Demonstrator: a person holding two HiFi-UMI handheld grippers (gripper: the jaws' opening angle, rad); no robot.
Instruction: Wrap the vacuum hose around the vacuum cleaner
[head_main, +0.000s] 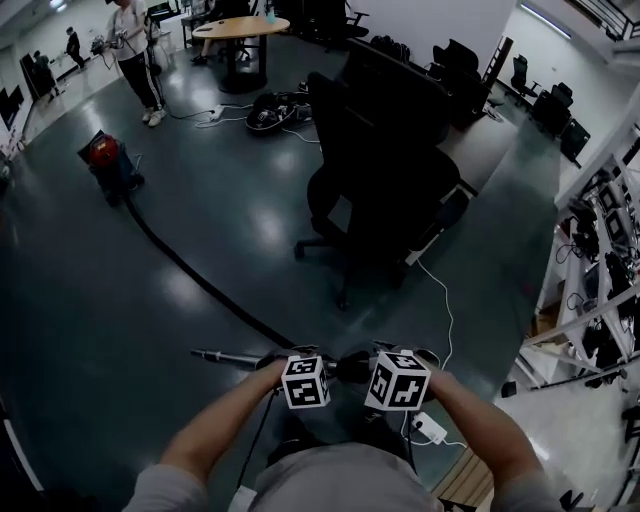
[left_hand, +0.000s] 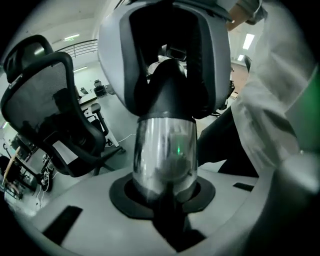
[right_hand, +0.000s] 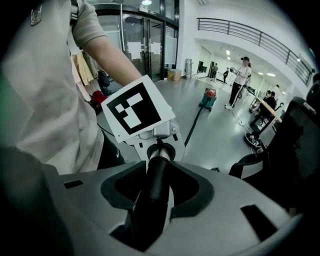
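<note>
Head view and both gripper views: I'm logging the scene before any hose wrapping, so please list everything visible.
Vacuum cleaner: one, red top and dark body, on the floor at far left.
Hose: one, black, along the floor from the vacuum cleaner toward the tools.
Metal wand: one, chrome, sticking out past the left tool.
Office chair: one nearby, black, centre; more at the back right.
Round table: one, wooden top, far back.
Standing person: one, light top, behind the vacuum cleaner.
Cable: one, white, on the floor right of the chair.
Power strip: one, white, near the feet.
Left tool: grey, shut on the metal wand.
Right tool: grey, shut on the hose's black end.
Forearms: two, bare, bottom.
</note>
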